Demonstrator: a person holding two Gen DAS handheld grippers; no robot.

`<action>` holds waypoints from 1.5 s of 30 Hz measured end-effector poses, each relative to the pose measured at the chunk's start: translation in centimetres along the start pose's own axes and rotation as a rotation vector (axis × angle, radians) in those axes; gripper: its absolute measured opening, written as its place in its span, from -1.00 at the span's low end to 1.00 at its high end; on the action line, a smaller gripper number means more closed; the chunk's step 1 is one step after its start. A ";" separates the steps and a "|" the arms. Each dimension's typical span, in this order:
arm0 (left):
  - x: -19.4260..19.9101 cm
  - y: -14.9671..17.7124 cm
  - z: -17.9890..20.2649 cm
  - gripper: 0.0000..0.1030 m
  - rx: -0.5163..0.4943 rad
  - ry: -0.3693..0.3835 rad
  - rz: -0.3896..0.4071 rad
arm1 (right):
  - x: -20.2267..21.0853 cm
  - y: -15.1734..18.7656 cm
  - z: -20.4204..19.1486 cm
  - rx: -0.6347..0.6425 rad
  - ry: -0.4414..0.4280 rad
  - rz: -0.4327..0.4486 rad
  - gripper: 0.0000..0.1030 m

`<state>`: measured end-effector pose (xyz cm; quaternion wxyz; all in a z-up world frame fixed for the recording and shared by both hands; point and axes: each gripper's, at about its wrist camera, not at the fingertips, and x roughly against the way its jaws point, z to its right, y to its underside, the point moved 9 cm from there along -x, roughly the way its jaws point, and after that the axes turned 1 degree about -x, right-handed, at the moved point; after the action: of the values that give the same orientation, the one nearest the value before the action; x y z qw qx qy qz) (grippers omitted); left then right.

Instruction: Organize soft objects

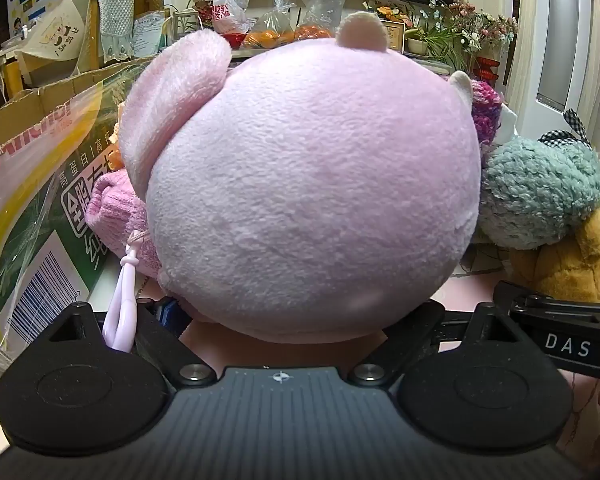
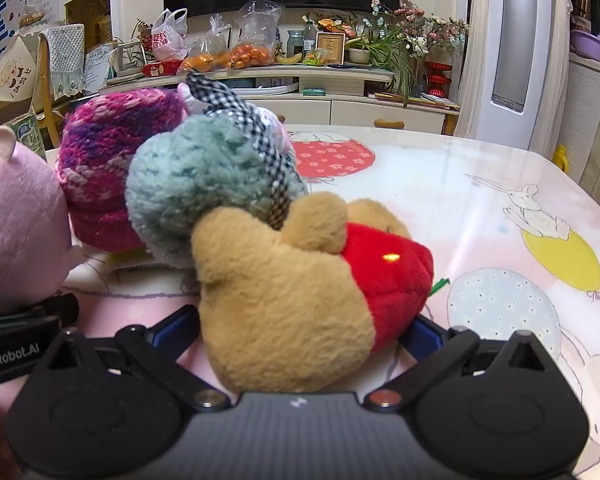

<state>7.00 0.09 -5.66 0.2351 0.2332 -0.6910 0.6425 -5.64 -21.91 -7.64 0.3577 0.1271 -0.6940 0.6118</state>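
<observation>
The large pink plush (image 1: pixel 312 184) is covered in short, matt, velvety pile, and a ribbed pink knit (image 1: pixel 116 216) lies beside it. The teal toy (image 2: pixel 196 184) is made of loopy, rough yarn with checked woven cloth ears. The magenta hat (image 2: pixel 112 160) is coarsely knitted. The tan bear (image 2: pixel 276 300) is clad in shaggy fleece, its red part smoother. The worktop (image 2: pixel 480 200) is laid with a glossy printed cover. The cardboard box (image 1: pixel 40 168) is taped with shiny film. Each tool (image 2: pixel 300 336) is moulded in matt black plastic.

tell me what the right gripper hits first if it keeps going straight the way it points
Most likely the tan plush bear in a red shirt: it already sits between the open fingers of the right gripper, though whether they touch is unclear.
</observation>
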 end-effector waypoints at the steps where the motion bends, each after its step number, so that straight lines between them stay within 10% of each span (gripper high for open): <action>1: 0.0 0.0 0.1 1.00 0.000 0.000 0.000 | 0.0 0.0 0.0 0.004 0.003 0.003 1.00; 23: 5.7 1.6 0.7 1.00 -0.061 0.074 0.014 | 9.8 1.3 -1.8 -0.057 0.024 0.104 0.99; 45: 12.4 2.9 -7.0 1.00 0.028 -0.062 0.168 | 21.7 -1.2 -12.4 0.098 -0.150 0.249 0.99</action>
<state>-4.29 7.04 0.28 0.1558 0.1973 -0.7061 0.6619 -16.12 -4.79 7.37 0.2197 0.1025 -0.6983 0.6735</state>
